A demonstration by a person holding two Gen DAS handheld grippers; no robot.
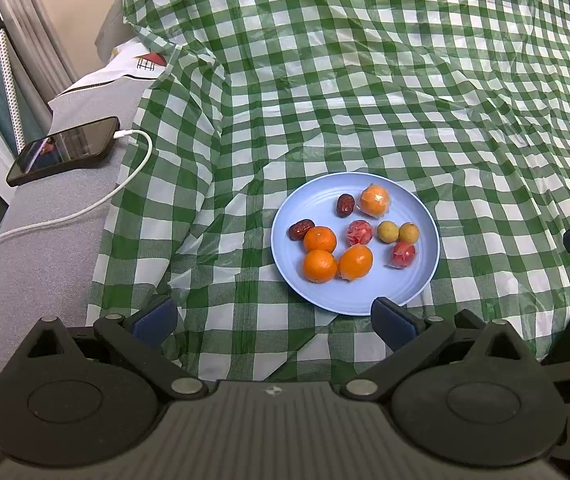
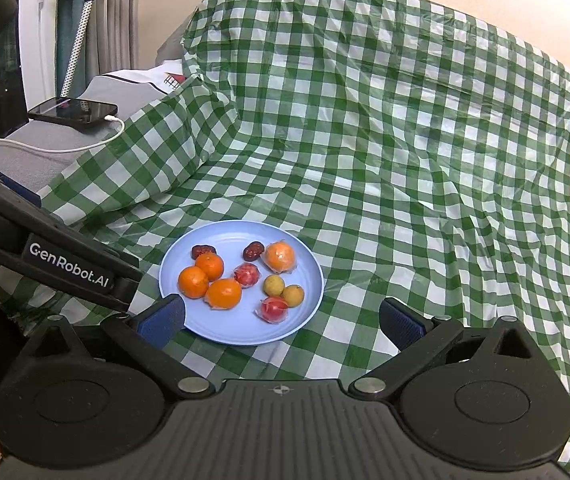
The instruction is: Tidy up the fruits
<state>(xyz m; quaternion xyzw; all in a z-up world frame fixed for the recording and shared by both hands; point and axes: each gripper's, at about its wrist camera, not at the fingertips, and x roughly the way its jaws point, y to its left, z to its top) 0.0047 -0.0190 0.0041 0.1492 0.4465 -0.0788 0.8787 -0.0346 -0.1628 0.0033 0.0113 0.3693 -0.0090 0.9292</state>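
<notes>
All the fruit [image 1: 337,236] lies on the blue plate [image 1: 425,280], both grippers [image 1: 273,320] [image 2: 281,320] spread empty; early or finished, unclear.

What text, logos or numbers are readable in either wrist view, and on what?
"GenRobot.AI": white lettering on the side of the left gripper, seen from the right wrist view.
Small emblem on each gripper body, left wrist view and right wrist view: a symbol, no letters.
Phone screen: reflections only, nothing legible.
Red and black print on the white fabric: a drawing, no words readable.
No numbers visible.
</notes>
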